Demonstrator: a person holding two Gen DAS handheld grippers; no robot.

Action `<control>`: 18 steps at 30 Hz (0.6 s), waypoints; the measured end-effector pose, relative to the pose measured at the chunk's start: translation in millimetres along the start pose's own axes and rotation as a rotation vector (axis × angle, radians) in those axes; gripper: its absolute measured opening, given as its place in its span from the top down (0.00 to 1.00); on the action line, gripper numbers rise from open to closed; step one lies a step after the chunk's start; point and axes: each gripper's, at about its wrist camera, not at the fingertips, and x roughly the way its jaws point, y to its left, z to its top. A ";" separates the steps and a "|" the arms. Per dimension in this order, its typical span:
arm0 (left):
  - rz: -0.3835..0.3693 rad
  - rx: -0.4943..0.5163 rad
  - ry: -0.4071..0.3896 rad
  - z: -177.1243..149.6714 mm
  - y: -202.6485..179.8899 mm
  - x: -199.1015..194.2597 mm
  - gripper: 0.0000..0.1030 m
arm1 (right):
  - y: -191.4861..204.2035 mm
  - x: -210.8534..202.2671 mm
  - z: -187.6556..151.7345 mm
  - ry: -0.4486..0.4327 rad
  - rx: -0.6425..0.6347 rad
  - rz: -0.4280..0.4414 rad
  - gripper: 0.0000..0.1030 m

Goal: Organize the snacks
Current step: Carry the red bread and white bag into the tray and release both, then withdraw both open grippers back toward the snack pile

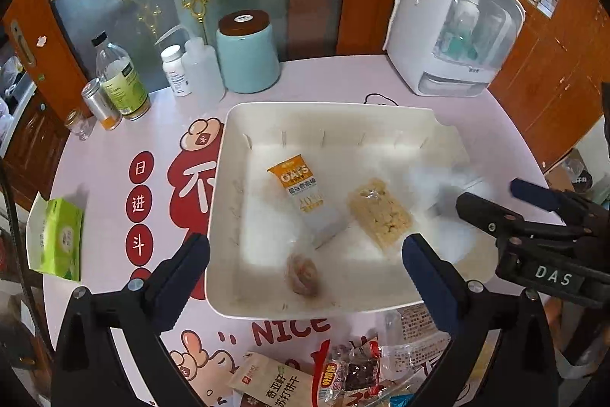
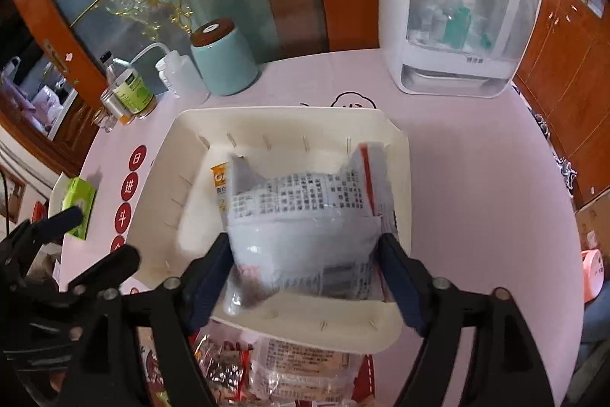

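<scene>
- Nearest, at six o'clock in both views, loose snack packets (image 1: 343, 376) lie on the table (image 1: 381, 79) just short of the tray.
- The left gripper (image 1: 305, 273) hangs spread wide over the tray's near edge, nothing between its jaws.
- A small brownish snack (image 1: 303, 274), blurred, is inside the near wall.
- The right gripper (image 2: 305, 266) is above the white tray (image 2: 289, 117); a printed clear packet (image 2: 305, 216) sits between the jaws, seemingly released, though pad contact is hard to judge.
- Mid-tray: an orange oats bar (image 1: 301, 185) and, at its three o'clock, a pale cereal block (image 1: 381, 212).
- Beyond, at eleven o'clock, a teal canister (image 1: 248, 52); at one o'clock, a white appliance (image 1: 450, 25).
</scene>
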 end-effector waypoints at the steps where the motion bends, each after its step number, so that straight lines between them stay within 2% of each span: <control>1: 0.002 0.002 -0.004 -1.0 1.0 -1.3 0.01 | -0.5 -0.2 -0.3 -0.015 -0.001 -0.006 0.07; 2: 0.004 0.004 -0.007 -1.9 1.9 -2.8 0.01 | -0.8 -1.4 -0.5 -0.031 -0.005 -0.009 0.02; 3: 0.009 0.007 -0.010 -3.2 1.8 -4.6 0.01 | -0.9 -1.7 0.3 -0.038 -0.007 -0.010 0.01; 18: 0.004 0.019 -0.055 -16.3 -5.4 -49.6 0.01 | 4.1 -34.6 -7.5 -0.078 -0.001 0.045 0.01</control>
